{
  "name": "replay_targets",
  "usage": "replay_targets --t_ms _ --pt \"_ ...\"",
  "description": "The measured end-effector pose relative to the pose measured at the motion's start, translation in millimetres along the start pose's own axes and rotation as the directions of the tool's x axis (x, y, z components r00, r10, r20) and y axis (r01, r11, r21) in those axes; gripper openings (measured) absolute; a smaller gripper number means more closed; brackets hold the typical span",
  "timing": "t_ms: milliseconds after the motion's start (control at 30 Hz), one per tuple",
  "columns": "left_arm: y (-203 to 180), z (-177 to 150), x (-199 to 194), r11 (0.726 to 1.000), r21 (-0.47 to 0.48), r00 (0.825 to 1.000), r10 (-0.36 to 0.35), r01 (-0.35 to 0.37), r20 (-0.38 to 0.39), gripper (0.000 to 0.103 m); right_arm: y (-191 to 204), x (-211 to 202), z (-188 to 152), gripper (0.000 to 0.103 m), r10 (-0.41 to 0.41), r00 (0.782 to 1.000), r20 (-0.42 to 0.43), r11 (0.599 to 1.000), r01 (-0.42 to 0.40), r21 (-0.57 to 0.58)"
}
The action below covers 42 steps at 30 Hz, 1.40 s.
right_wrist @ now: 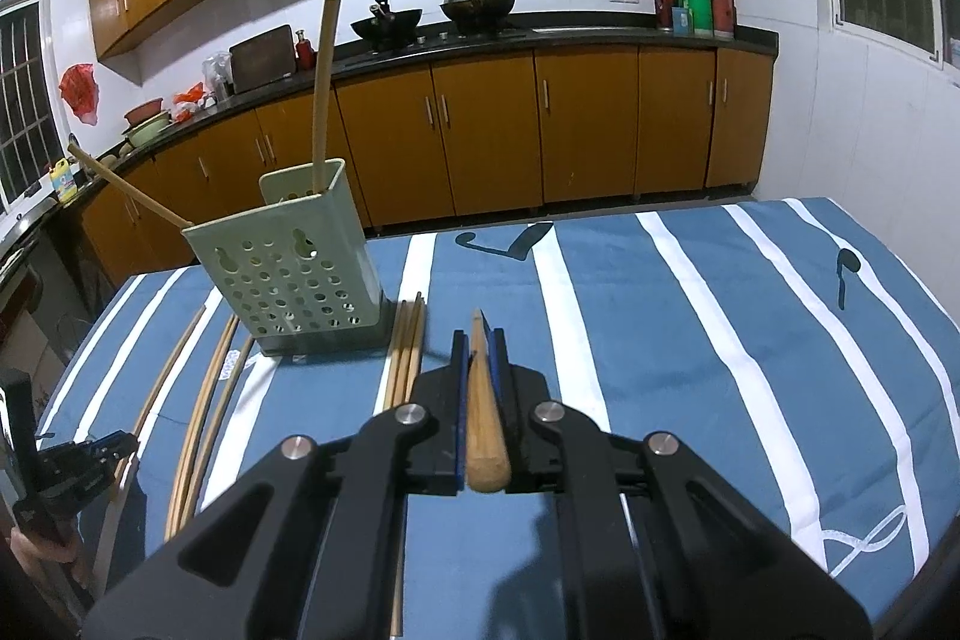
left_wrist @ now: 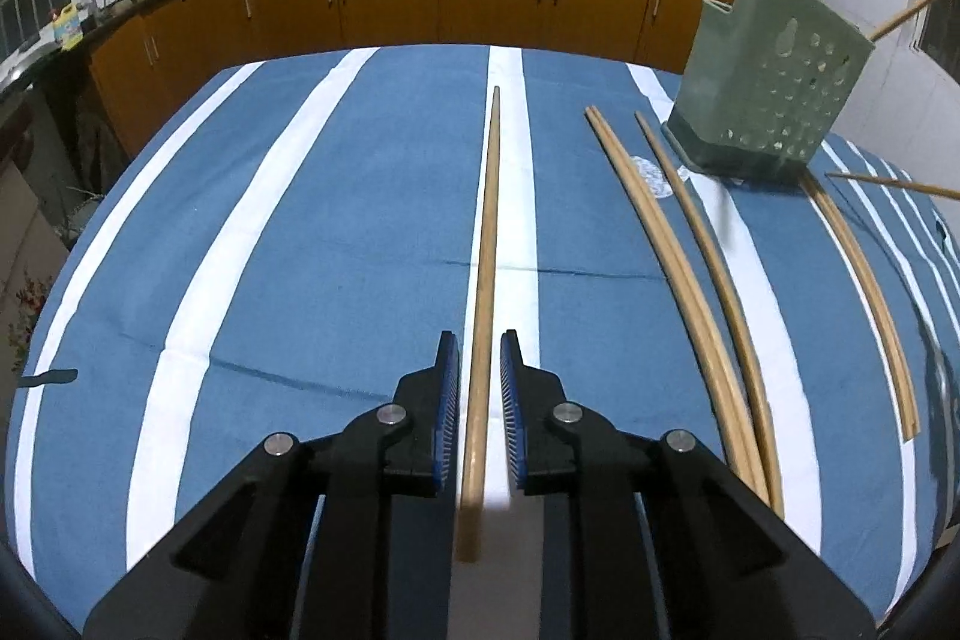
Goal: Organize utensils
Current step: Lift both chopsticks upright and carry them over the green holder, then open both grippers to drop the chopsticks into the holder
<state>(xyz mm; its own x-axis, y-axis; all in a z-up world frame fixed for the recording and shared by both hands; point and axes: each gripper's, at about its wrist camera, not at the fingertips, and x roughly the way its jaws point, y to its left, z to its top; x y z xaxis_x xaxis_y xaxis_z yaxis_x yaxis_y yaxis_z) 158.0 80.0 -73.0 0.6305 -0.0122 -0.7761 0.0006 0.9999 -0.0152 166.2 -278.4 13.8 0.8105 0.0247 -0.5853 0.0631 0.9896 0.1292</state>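
Beside holder (right_wrist: 294, 268): right gripper (right_wrist: 478, 340) pinching chopstick (right_wrist: 483, 436); left gripper (left_wrist: 480, 346) spread.

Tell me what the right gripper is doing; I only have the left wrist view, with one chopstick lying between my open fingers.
Observer: The right gripper is shut on a chopstick, its thick end toward the camera.
Operator: Say what is in the green holder.
Observer: The holder has two chopsticks: one upright, one leaning out left.
Operator: Report anything loose by its right side.
Observer: A bundle of chopsticks lies on the cloth right of the holder's base.
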Motion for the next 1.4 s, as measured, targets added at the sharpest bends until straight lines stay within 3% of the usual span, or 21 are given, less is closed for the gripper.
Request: replay_targets --t_ms 33,67,200,400,500,800,1000,1167,1233,1400 --pt "-1 -1 -1 1.0 0.01 1.0 0.005 -0.005 0.0 0.015 0 0 0 0.008 0.0 1.0 0.0 1.0 0.0 0.0" --pt "-2 -2 -1 1.0 0.017 1.0 0.011 -0.011 -0.001 0.008 0 0 0 0.008 -0.001 1.0 0.001 1.0 0.001 0.0" --pt "-5 0 -6 0.999 0.034 1.0 0.016 -0.017 0.002 0.008 0 -2 1 0.008 0.001 1.0 0.014 1.0 -0.001 -0.003" --pt "-8 31 -46 0.999 0.035 0.992 -0.014 0.01 0.128 0.008 0 -16 15 0.008 0.003 0.997 0.075 1.0 -0.002 -0.001" --pt "-7 45 -65 0.999 0.016 0.983 -0.041 0.039 0.178 0.008 0 -23 20 0.008 0.006 0.995 0.098 1.0 -0.006 0.002" --pt "-14 88 -120 0.996 -0.002 0.934 -0.083 0.089 0.348 0.007 8 -42 46 0.008 0.06 0.984 0.165 0.998 -0.06 -0.01" --pt "-30 113 -155 0.989 0.018 0.888 -0.143 0.15 0.437 0.007 21 -74 82 0.008 0.167 0.951 0.261 0.986 -0.167 -0.021" --pt "-48 131 -181 0.975 0.035 0.83 -0.204 0.217 0.519 0.007 40 -93 111 0.008 0.215 0.908 0.361 0.976 -0.211 -0.051" --pt "-55 139 -190 0.97 0.035 0.8 -0.217 0.239 0.56 0.007 50 -95 122 0.008 0.223 0.885 0.408 0.974 -0.216 -0.064" --pt "-69 157 -193 0.969 0.017 0.738 -0.198 0.246 0.645 0.007 63 -82 138 0.008 0.219 0.859 0.463 0.974 -0.22 -0.053"
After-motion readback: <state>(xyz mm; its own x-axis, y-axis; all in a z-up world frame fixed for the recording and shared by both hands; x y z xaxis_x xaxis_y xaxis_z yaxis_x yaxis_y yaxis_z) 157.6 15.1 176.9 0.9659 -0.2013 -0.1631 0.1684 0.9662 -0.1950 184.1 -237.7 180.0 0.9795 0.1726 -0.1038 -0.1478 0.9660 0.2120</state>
